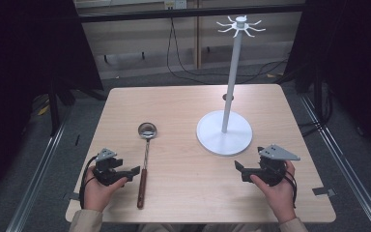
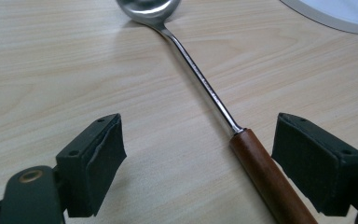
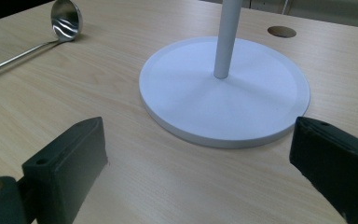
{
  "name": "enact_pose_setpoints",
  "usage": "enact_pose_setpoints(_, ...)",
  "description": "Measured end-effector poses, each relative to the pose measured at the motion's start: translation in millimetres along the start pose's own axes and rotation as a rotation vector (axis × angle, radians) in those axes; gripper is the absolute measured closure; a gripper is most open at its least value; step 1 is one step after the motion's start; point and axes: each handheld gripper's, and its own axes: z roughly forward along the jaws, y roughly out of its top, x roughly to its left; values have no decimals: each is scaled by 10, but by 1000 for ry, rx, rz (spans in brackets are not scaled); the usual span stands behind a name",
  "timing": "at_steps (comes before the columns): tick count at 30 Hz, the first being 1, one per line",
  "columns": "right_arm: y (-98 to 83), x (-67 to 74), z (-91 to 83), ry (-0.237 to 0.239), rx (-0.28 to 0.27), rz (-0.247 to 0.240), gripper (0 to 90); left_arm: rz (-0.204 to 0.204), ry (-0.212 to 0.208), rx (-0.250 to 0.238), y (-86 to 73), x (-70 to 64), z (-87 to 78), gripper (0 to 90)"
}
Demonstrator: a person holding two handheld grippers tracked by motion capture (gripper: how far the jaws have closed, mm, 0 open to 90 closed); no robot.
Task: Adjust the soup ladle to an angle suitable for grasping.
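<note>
A steel ladle (image 1: 145,154) with a brown wooden handle (image 2: 270,175) lies flat on the wooden table, bowl (image 3: 66,19) toward the far side. My left gripper (image 1: 134,172) rests near the front left, just left of the handle, jaws open; in the left gripper view (image 2: 200,163) the handle lies between the pads, close to the right one, not pressed. A white stand (image 1: 224,132) with a tall pole and hooks (image 1: 240,25) on top sits right of centre. My right gripper (image 1: 238,168) rests at the front right, open and empty, facing the stand's round base (image 3: 223,88).
The table (image 1: 183,193) has a small round hole (image 1: 228,97) behind the stand. Its front edge is close to both hands. Cables and metal rails run along the floor around the table.
</note>
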Motion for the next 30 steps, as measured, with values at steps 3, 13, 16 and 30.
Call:
enact_pose_setpoints(3,-14,-7,24,8,9,4,36,11,-10,6,4,4,10,173)
enact_pose_setpoints(13,-23,-27,158,25,29,8,41,51,-34,17,-65,-30,-63,244)
enact_pose_setpoints(16,5,-24,196,34,23,17,42,60,-95,26,-94,-35,-110,453)
enact_pose_setpoints(30,85,28,321,68,11,10,43,146,-114,118,-100,-89,-123,900)
